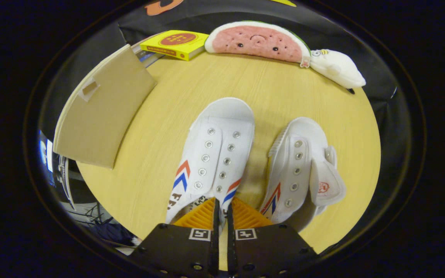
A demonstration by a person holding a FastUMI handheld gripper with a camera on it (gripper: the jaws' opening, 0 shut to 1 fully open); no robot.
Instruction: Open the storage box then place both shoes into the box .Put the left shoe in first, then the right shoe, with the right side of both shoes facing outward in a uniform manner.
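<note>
Two white canvas shoes with red and blue chevrons lie on the wooden table (284,96), toes pointing away from me. My gripper (221,206) is shut on the heel-end rim of the left-hand shoe (213,154), whose thin side wall is pinched between the two fingers. The right-hand shoe (296,166) rests just to the right of the fingers, leaning on its side with its tongue flopped outward. The brown cardboard storage box (101,112) stands beyond the fingers to the left, at the table's edge. Its flat top face shows a small tab and looks closed.
Along the table's far edge lie a yellow book (174,43), a watermelon-slice plush (259,41) and a small white plush (338,68). Bare wood lies between the shoes and these items. The table's rounded edge drops off to the left, below the box.
</note>
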